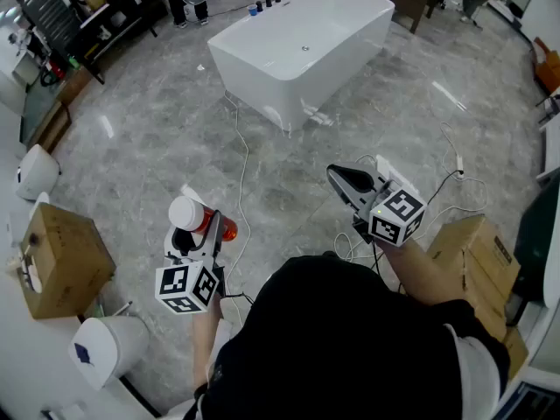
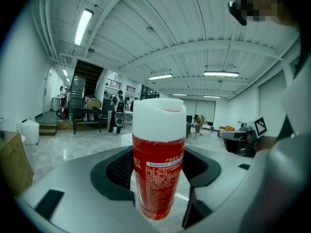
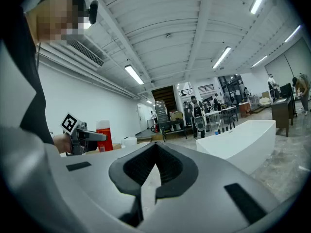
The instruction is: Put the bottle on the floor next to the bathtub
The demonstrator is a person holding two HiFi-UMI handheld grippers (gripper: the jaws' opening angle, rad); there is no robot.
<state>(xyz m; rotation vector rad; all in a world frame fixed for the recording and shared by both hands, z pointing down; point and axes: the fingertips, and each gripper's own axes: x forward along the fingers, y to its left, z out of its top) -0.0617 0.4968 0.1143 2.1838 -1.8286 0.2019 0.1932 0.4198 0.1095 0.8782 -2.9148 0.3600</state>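
Note:
A red bottle (image 1: 203, 219) with a white cap is held upright in my left gripper (image 1: 194, 234), low at the left of the head view. In the left gripper view the bottle (image 2: 158, 164) fills the middle and the jaws close on its lower body from both sides. My right gripper (image 1: 343, 182) hangs at the right with its jaws together and nothing between them. The white bathtub (image 1: 302, 46) stands ahead on the grey marble floor, well beyond both grippers. From the right gripper view I see the bathtub (image 3: 243, 140) to the right and the bottle (image 3: 104, 136) far left.
White cables (image 1: 241, 160) trail over the floor between me and the tub. Cardboard boxes (image 1: 61, 261) sit at the left and another box (image 1: 477, 248) at the right. White round units (image 1: 37, 171) line the left edge. Desks and people stand beyond the tub.

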